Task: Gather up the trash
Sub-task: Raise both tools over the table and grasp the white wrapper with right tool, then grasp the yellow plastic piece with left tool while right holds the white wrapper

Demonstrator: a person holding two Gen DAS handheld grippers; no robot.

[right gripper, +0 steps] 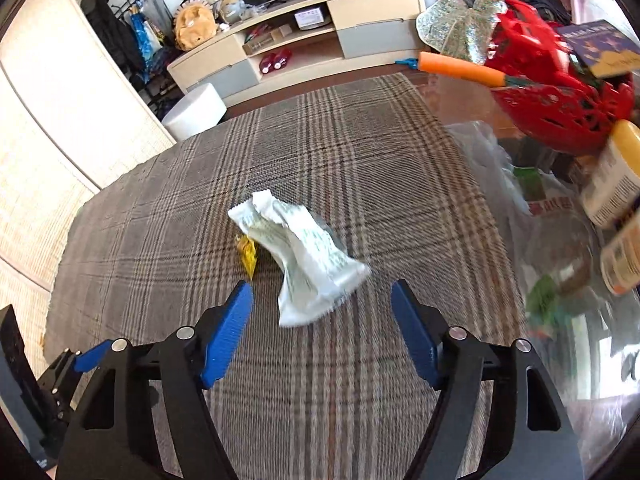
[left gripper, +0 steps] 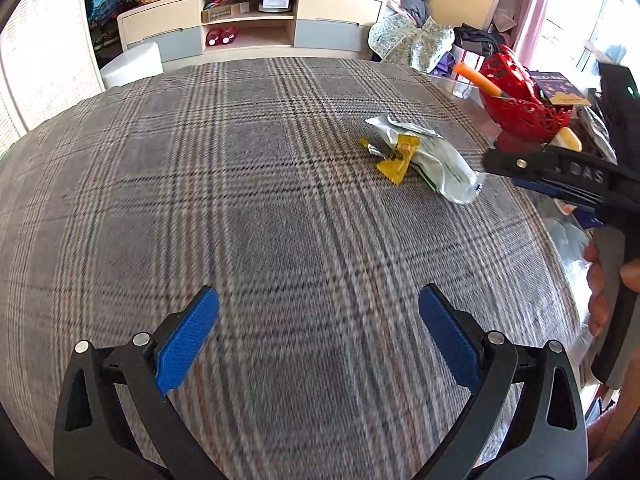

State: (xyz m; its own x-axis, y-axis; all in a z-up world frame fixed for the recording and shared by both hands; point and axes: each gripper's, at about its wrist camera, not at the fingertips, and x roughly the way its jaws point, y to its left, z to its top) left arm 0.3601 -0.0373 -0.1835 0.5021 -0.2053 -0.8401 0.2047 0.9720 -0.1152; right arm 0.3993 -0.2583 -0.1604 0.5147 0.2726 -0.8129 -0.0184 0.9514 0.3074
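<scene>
So far nothing looks collected: the crumpled white-and-green plastic wrapper [right gripper: 308, 256] and small yellow foil wrapper [right gripper: 249, 254] touching it lie on the grey plaid cloth [right gripper: 340, 152], the right gripper [right gripper: 322, 330] gaping just short, the left gripper [left gripper: 318, 338] spread, empty.

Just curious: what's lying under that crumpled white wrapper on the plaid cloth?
A yellow wrapper pokes out from beneath the white wrapper, both on the plaid cloth. Anything else under it is covered.
</scene>
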